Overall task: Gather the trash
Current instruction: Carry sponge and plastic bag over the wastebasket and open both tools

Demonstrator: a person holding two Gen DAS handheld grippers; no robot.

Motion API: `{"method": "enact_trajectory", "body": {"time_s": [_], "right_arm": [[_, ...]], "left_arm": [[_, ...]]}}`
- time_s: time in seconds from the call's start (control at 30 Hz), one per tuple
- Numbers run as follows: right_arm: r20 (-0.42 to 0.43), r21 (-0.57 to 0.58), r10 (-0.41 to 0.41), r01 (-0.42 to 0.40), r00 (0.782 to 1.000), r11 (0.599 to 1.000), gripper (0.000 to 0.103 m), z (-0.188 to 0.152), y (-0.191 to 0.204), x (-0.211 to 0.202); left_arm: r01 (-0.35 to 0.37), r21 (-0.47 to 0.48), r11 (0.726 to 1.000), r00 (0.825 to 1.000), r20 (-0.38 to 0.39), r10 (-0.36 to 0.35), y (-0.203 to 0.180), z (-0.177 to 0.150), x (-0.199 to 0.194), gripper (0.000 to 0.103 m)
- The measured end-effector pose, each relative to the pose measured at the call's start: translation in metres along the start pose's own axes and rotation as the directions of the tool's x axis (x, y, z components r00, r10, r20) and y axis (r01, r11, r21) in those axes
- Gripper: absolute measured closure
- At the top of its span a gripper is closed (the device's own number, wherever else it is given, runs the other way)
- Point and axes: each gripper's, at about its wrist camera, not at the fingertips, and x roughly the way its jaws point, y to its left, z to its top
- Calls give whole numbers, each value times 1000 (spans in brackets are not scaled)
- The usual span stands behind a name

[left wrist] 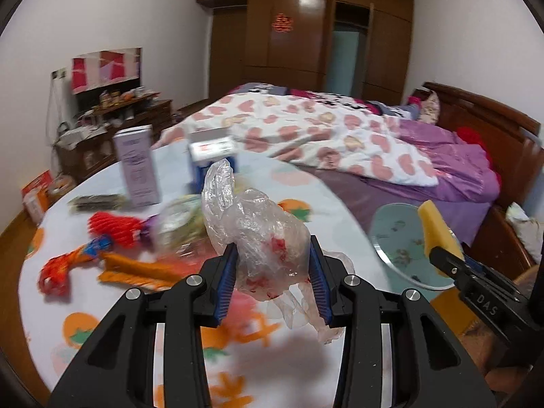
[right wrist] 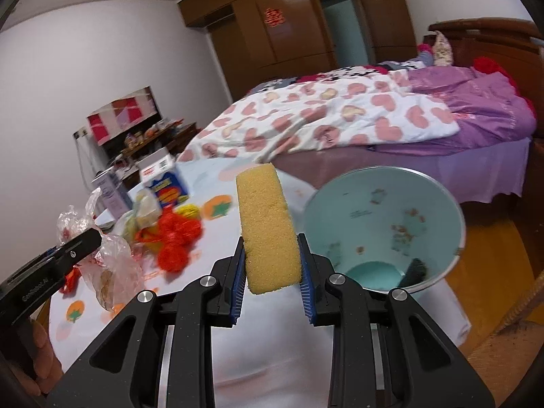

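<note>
Pinching a crumpled clear plastic bag (left wrist: 258, 238) above the cluttered table (left wrist: 112, 306), the left gripper (left wrist: 272, 282) is risking its loose tail snagging; the right gripper (right wrist: 272, 272), squeezing a yellow sponge (right wrist: 267, 227) beside the pale-blue bin (right wrist: 442, 200), is risking a drop short.

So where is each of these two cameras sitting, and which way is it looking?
Left wrist: on the left gripper, facing over the table to the bed; its jaws clamp a plastic bag.
Right wrist: on the right gripper, holding a yellow sponge beside a bin.
Shared: each sees the other gripper, the bed, the wardrobe.
</note>
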Motion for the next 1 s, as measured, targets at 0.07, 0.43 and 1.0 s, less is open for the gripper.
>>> {"method": "enact_trajectory", "body": {"time_s": [0.07, 0.43, 1.0], "right_arm": [[11, 16, -25, 25, 1000, 1000, 75, 3, -14, -3], [24, 104, -152, 148, 988, 983, 75, 11, -79, -5], [-56, 133, -220, 226, 974, 965, 74, 14, -142, 32]], "left_arm": [[33, 19, 999, 999, -8, -32, -15, 2, 7, 63], [150, 137, 979, 988, -64, -142, -91, 4, 41, 63], [285, 203, 937, 948, -201, -245, -175, -3, 110, 63]]}}
